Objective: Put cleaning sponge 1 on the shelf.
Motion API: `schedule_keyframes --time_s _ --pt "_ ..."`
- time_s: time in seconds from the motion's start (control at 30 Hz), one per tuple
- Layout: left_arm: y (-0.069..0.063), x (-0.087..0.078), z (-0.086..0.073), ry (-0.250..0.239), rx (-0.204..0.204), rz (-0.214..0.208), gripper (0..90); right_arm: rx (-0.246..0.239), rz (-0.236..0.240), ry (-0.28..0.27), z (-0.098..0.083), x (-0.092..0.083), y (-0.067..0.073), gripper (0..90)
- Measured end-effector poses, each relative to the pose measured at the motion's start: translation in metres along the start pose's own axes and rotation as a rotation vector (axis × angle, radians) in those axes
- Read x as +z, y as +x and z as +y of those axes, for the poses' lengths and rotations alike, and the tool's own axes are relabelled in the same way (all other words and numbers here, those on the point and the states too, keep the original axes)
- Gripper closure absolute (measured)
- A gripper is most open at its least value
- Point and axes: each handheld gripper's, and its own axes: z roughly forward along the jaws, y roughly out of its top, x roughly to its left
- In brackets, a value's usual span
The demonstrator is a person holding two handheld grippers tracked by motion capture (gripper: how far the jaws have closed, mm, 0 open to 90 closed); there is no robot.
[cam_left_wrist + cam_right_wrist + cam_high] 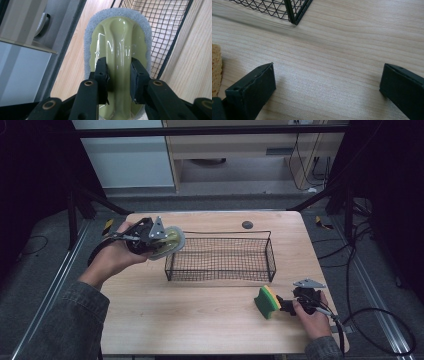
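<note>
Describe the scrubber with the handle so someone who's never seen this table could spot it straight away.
Find the black wire basket in the middle of the wooden table. Just off its left end, the left gripper holds the scrubber above the table. Unlike the green-and-yellow sponge, it has a glossy olive handle on a grey pad.

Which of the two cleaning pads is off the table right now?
The olive-handled scrubber, clamped in the left gripper beside the basket. The green-yellow sponge stands on the table.

The left gripper (167, 241) is raised near the tabletop's far left corner, its jaws clamped on a scrubber's handle (121, 57). The right gripper (280, 304) sits low by the near right edge, jaws spread wide, nothing between them.
</note>
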Motion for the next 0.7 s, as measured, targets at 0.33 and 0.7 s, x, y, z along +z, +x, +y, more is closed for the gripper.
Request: schedule_keyframes --time_s 0.33,0.7 --pt "0.002 0.007 0.011 0.002 0.025 0.001 70.9 -0.003 0.002 -0.001 0.0 0.0 0.0 0.5" --pt "0.002 0.016 0.022 0.016 0.064 0.005 71.0 -0.003 0.003 -0.001 0.0 0.0 0.0 0.5"
